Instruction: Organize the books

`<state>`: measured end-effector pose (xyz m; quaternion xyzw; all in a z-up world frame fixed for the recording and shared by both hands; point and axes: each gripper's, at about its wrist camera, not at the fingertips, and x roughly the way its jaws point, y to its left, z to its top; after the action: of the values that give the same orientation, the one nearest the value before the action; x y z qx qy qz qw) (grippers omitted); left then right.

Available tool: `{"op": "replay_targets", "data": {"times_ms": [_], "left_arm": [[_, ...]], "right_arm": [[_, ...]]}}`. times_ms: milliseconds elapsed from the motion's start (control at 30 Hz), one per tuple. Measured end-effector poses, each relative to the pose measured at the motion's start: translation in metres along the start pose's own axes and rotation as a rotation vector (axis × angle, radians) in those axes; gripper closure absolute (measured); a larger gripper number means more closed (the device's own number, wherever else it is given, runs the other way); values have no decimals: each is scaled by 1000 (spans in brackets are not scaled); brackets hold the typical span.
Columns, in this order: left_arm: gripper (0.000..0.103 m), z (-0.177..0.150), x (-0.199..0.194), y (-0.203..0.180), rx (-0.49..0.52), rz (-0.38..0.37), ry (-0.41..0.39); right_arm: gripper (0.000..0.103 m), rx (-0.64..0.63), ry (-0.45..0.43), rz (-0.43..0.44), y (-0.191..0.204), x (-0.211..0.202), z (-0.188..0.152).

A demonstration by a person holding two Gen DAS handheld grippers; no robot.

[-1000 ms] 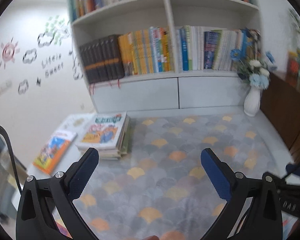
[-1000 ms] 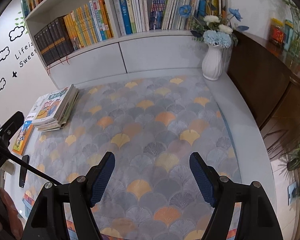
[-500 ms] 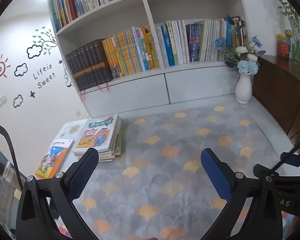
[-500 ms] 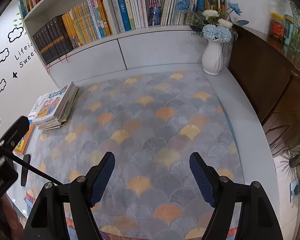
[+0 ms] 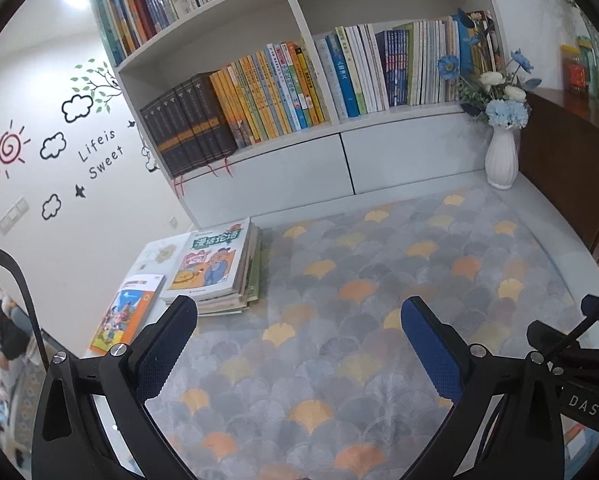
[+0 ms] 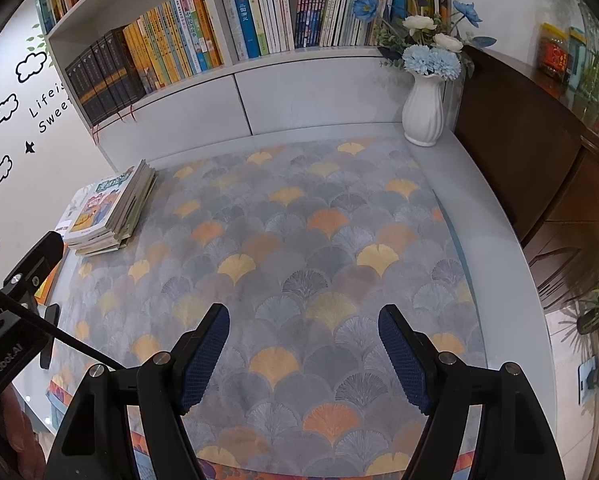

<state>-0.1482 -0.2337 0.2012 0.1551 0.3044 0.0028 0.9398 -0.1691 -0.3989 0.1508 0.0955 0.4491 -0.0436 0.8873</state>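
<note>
Since the earlier frame, left view has tilted up; more shelf shows. Stack of books (image 5: 215, 268) lies at the mat's (image 5: 379, 320) left edge, a single orange book (image 5: 123, 310) just beside it. Left gripper (image 5: 299, 344) and right gripper (image 6: 303, 350) hover over mat, jaws wide, empty. Vase (image 6: 423, 114) at far right corner.

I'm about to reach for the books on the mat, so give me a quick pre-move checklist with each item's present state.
1. Left gripper open, nothing held: ok.
2. Right gripper open, nothing held: ok.
3. Book stack lying flat at the mat's left edge: ok.
4. Orange book lying apart, left of the stack: ok.
5. Vase upright, far from the stack: ok.
6. Free slot on the shelf: cannot tell.
</note>
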Motion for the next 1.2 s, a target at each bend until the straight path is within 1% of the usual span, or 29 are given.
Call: {"op": "replay_targets", "data": {"times_ms": [167,300,333,500,700,900,1000,1100,1200], "left_arm": [[1,-1,4,2,-5,-29,21],[1,-4,6,-1,18,29,32],[1,-5,5,-1,16,30,35],[1,-6,8,6,-9,5,57],[1,-8,13,8,-2,15,71],[1,-7,16,8,-7,-16,82],[1,-8,18,6,-7,-17,93],[1,-7,20,5,-14,-37,105],[1,-6,21,3,-5,-42,104]], "right_arm": [[28,5,-1,0,-1,0,0],[28,7,-4,-3,-1,-1,-2],[28,7,-4,-4,-1,-1,-2],[28,4,-10,-8,-1,-1,-2],[28,5,-10,-6,-1,-1,-1],[28,8,-13,-12,-3,-1,1],[28,17,-15,-17,-4,-2,-1],[28,21,-16,-21,-3,-4,-4],[28,22,-15,-23,-4,-4,-4]]}}
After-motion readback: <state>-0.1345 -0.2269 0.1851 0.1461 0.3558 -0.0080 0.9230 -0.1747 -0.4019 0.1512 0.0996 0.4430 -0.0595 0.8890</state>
